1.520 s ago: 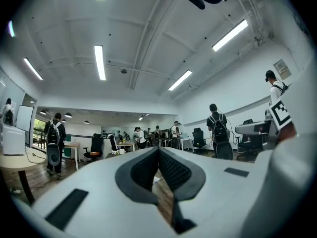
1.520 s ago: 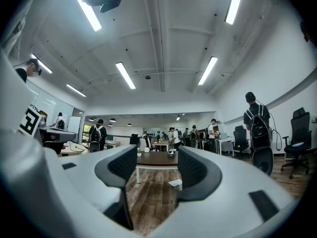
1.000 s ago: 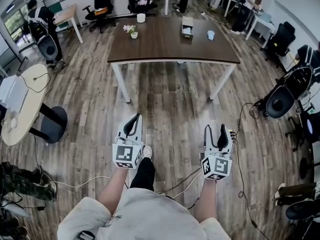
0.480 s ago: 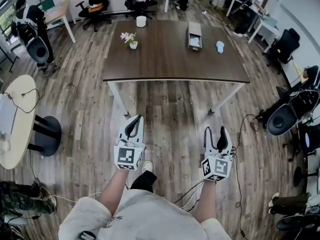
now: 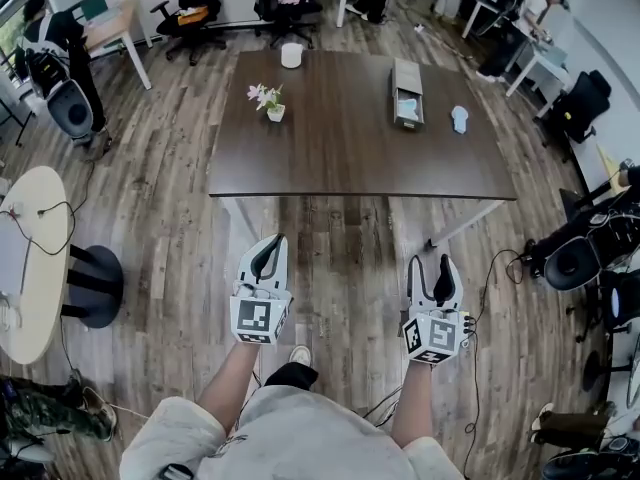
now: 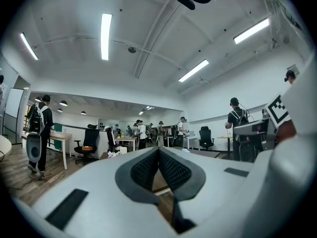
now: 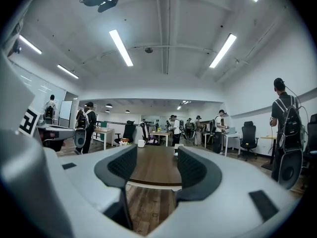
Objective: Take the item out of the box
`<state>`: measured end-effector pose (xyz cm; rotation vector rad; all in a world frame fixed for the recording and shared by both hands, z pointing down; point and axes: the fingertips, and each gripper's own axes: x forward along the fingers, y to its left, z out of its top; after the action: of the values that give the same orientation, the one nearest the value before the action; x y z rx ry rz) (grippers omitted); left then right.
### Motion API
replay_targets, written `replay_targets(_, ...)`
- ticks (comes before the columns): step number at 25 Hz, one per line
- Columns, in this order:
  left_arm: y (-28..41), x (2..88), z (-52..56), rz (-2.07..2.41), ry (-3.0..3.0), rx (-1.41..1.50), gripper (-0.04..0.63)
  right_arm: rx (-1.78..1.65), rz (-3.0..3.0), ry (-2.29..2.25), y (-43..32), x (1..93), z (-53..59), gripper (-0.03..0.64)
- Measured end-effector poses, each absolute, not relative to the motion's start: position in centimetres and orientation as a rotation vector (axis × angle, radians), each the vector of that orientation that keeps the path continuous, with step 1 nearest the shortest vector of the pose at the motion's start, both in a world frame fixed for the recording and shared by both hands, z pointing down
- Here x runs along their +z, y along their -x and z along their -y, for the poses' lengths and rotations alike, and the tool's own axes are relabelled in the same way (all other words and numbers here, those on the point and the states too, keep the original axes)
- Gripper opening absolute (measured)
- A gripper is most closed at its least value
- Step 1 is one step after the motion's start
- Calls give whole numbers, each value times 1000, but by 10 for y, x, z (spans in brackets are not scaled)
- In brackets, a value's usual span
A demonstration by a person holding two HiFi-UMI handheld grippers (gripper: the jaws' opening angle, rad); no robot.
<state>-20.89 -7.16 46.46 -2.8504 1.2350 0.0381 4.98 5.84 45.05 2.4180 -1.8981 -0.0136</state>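
Head view: left gripper (image 5: 267, 245) and right gripper (image 5: 434, 265) are held low, short of the table (image 5: 330, 138) — I judge the reach hasn't begun.
Box (image 5: 405, 72): open, narrow, on the table's right half, well apart from both grippers; a pale blue item (image 5: 407, 109) lies inside.
Left gripper view: jaws pressed together, empty.
Right gripper view: jaws apart, empty, facing the table — likely readied for the pick.

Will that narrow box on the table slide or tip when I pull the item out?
Probably slides: the long grey open box lies flat on the smooth dark wooden table, so tipping seems unlikely. It looks light, perhaps cardboard, and may follow the pale blue item inside.
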Motion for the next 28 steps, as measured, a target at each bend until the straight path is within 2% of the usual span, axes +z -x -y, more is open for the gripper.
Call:
replay_targets(7, 230, 472, 116, -1316, 2819, 19, 3, -1, 1977, -2334, -28, 457, 6, 256)
replay_targets(17, 241, 467, 136, -1378, 2782, 67, 3, -71, 2025, -2309, -26, 445, 37, 256)
replay_targets(28, 168, 473, 186, -1340, 2746, 61, 3, -93, 2048, -2340, -98, 458, 92, 252)
